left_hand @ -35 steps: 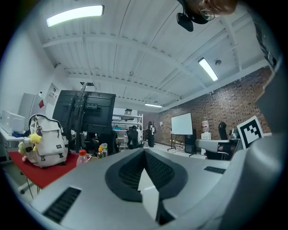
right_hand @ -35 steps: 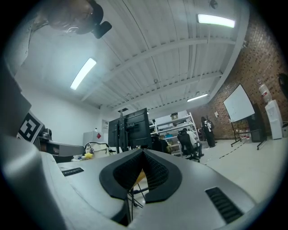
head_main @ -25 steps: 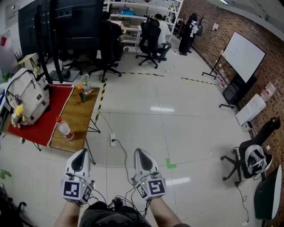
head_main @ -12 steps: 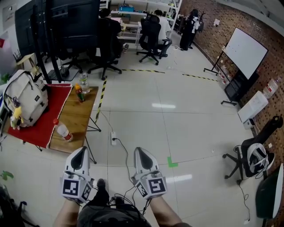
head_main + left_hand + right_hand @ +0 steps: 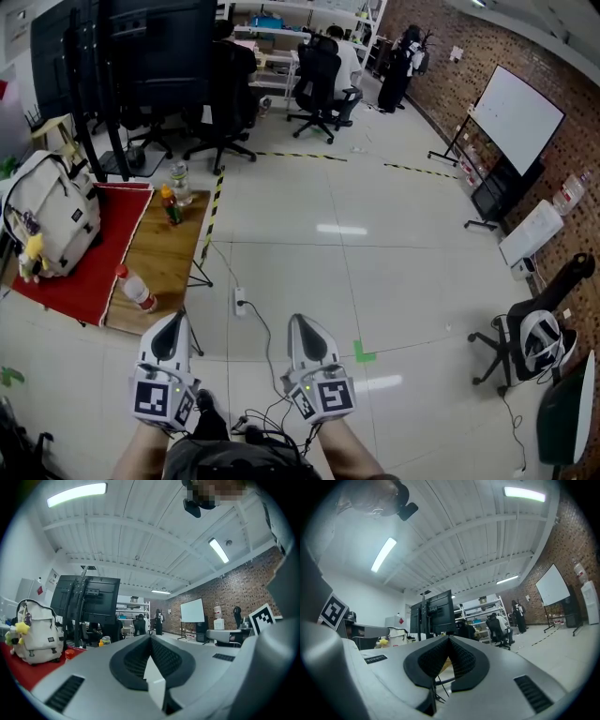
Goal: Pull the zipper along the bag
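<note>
A cream backpack (image 5: pixel 52 216) with a yellow toy on its side stands on a red cloth (image 5: pixel 89 272) at the far left of the head view. It is well away from both grippers. The left gripper view shows the same backpack (image 5: pixel 37 632) at its left edge, and it shows small in the right gripper view (image 5: pixel 397 635). My left gripper (image 5: pixel 172 323) and right gripper (image 5: pixel 302 323) are held side by side over the floor, pointing level. Both are shut with nothing between the jaws, as both gripper views confirm (image 5: pixel 151 637) (image 5: pixel 449 639).
The cloth covers part of a wooden folding table (image 5: pixel 173 253), which also carries a lying red-capped bottle (image 5: pixel 136 289) and two upright bottles (image 5: pixel 178 180). A power strip with cable (image 5: pixel 241 302) lies on the floor. Beyond are a monitor stand (image 5: pixel 122 56), office chairs, seated people and a whiteboard (image 5: pixel 514 117).
Both grippers stay shut and side by side. The floor and table have slid slightly down the head view, and a shoe now shows below the left gripper.
</note>
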{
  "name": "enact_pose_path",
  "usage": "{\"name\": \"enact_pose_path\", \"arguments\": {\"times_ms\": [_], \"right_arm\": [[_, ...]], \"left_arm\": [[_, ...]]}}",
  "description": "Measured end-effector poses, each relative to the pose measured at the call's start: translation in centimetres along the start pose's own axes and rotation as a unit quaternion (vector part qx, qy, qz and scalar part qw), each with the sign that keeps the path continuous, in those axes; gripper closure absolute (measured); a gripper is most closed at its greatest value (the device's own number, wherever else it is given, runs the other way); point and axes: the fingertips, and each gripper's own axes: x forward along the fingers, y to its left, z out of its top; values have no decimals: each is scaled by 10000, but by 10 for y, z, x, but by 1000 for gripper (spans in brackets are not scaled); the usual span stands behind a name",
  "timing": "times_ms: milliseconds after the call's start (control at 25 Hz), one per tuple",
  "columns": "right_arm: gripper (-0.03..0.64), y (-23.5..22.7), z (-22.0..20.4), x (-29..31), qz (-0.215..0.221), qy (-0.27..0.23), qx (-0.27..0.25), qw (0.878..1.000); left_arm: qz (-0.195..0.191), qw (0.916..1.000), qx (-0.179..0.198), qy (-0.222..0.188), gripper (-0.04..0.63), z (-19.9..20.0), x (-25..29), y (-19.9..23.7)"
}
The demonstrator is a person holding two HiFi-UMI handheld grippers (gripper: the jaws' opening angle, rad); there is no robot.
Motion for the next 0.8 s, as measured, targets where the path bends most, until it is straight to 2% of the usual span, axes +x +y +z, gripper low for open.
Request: {"name": "enact_pose_path", "arguments": {"times_ms": [240, 400, 680, 800], "right_arm": [[607, 31, 2, 72, -226, -153, -76, 9996], [608, 67, 7, 127, -177, -302, -194, 9992], [609, 113, 12, 199, -314, -469, -306, 9979], [609, 124, 9, 217, -465, -493, -322, 9972]], "left_arm": [[-117, 9999, -59, -95, 569, 11, 28, 73], [-231, 9994, -41, -256, 569, 28, 54, 126], [-585, 9976, -170, -335, 569, 46, 84, 194], [-884, 9945, -288, -478, 569, 62, 84, 208]]}}
